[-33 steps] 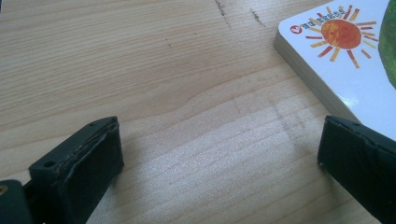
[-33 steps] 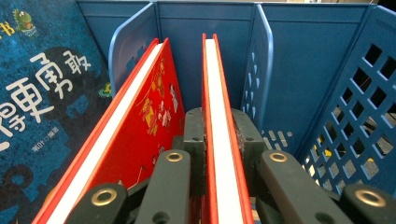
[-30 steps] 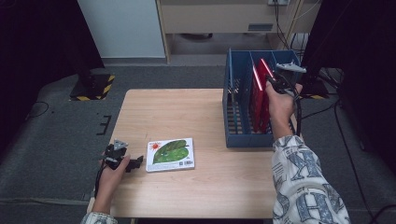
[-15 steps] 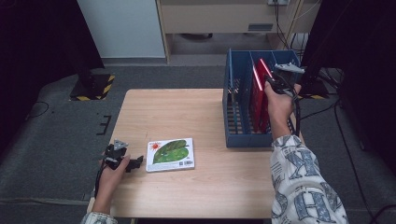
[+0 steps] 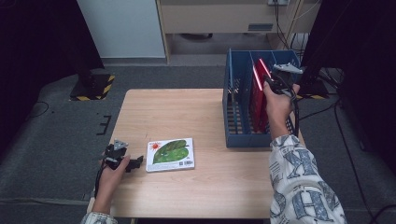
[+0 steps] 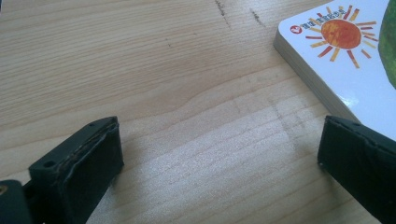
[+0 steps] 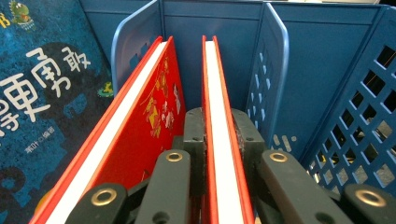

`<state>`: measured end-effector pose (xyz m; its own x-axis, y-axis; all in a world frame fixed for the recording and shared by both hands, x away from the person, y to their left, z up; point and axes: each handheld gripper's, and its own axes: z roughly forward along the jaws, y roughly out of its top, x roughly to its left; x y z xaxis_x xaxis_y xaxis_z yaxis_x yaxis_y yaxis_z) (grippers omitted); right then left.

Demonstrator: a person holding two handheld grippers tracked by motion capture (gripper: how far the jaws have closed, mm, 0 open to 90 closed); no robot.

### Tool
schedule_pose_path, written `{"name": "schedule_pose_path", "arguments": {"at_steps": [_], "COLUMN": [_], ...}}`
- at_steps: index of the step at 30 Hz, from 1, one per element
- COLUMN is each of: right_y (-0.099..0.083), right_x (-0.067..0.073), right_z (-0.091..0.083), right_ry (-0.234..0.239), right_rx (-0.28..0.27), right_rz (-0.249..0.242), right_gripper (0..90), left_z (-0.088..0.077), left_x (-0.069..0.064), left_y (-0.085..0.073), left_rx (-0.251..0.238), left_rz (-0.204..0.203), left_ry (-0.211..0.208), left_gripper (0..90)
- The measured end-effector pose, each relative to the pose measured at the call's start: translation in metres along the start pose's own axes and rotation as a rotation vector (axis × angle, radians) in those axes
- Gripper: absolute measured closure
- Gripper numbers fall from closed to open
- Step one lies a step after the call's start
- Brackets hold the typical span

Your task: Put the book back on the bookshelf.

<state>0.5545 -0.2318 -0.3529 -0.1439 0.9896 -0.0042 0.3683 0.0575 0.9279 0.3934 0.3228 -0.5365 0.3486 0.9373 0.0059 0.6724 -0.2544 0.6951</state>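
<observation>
Pale wood worktop (image 5: pixel 196 112), grain running lengthwise. Blue slotted plastic rack (image 5: pixel 238 116) at the right edge, reaching to the far right corner, upright dividers inside. Blue picture book (image 7: pixel 42 102) in the rack compartment left of the red ones, as seen from the right gripper view. Two red-covered books standing on edge in the rack: one red book (image 7: pixel 140 135) leaning left, second red book (image 7: pixel 219 140) upright beside it, in the same compartment so far as can be told. White board book (image 5: pixel 170 154) with green leaf and orange sun on the cover, flat near the front left corner of the worktop, well apart from the rack.

Right gripper (image 7: pixel 218 135) above the rack, fingers (image 7: pixel 194 135) clenched on the upright red book, one pad on each cover. Left gripper (image 5: pixel 135 163) low over the worktop just left of the board book, fingers (image 6: pixel 79 168) released and spread wide, bare wood between them; one finger at the book's near corner, contact not discernible.
</observation>
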Motion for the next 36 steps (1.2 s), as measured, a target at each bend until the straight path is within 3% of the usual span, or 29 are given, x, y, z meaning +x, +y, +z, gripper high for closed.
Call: {"name": "schedule_pose_path", "arguments": {"at_steps": [11,19,36], "right_y": [-0.003,-0.001,0.017], "right_x": [0.006,0.004,0.010], "right_z": [-0.001,-0.005,-0.027], "right_ry": [0.005,0.055,0.111], "right_rx": [-0.007,0.019,-0.041], "right_rz": [-0.010,0.020,0.018], "right_gripper": [78.0,73.7,72.5], "left_z": [0.000,0.000,0.000], "left_x": [0.000,0.000,0.000], "left_y": [0.000,0.000,0.000], "left_rx": [0.000,0.000,0.001], "left_rz": [0.000,0.000,0.000], "left_ry": [0.000,0.000,-0.001], "left_gripper": [0.0,0.0,0.0]}}
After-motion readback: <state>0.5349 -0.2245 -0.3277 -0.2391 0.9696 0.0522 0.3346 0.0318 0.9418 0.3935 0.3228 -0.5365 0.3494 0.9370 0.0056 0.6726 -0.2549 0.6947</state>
